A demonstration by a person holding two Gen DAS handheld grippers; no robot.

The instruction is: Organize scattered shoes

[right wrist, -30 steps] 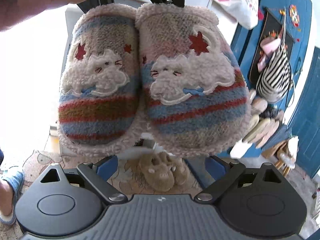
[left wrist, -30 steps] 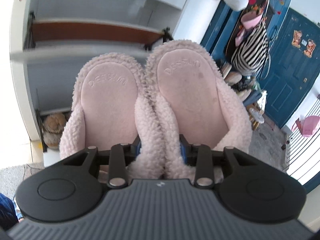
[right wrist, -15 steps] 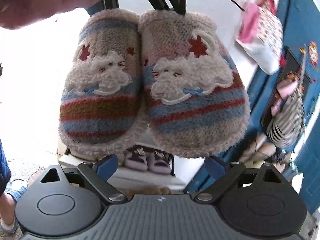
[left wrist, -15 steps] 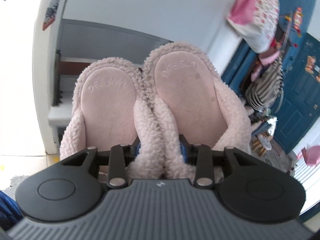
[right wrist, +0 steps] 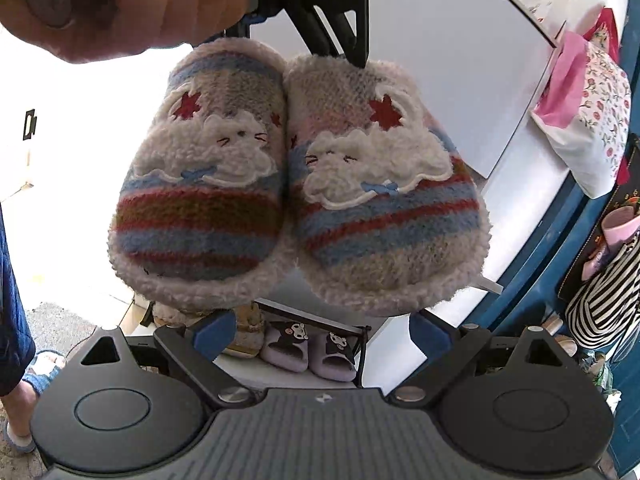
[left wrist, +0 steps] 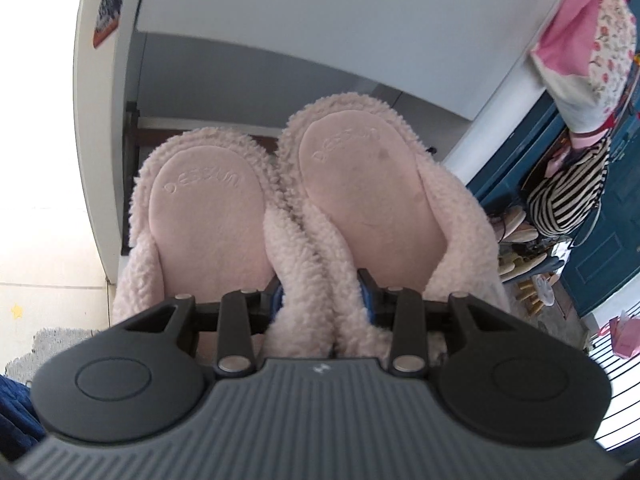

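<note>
Left hand-held gripper [left wrist: 322, 300] clamps the pink slippers [left wrist: 288, 216] by their two inner fleece walls, pressed together between the blue pads. Slippers side by side in the air, insoles facing the left wrist view, heels far end. Behind them a white shelf unit [left wrist: 132, 152] with a brown board; none of the pair touches it.

Right hand-held gripper [right wrist: 320, 330] stands released, nothing between its fingers [right wrist: 214, 330]. From its view the same pair hangs ahead, striped uppers with white cat patches showing, held from above by the black gripper and a hand [right wrist: 120, 4]. Lower down, lilac sandals [right wrist: 308, 350] sit on a shelf board, a tan pair just beside them on the left.
</note>
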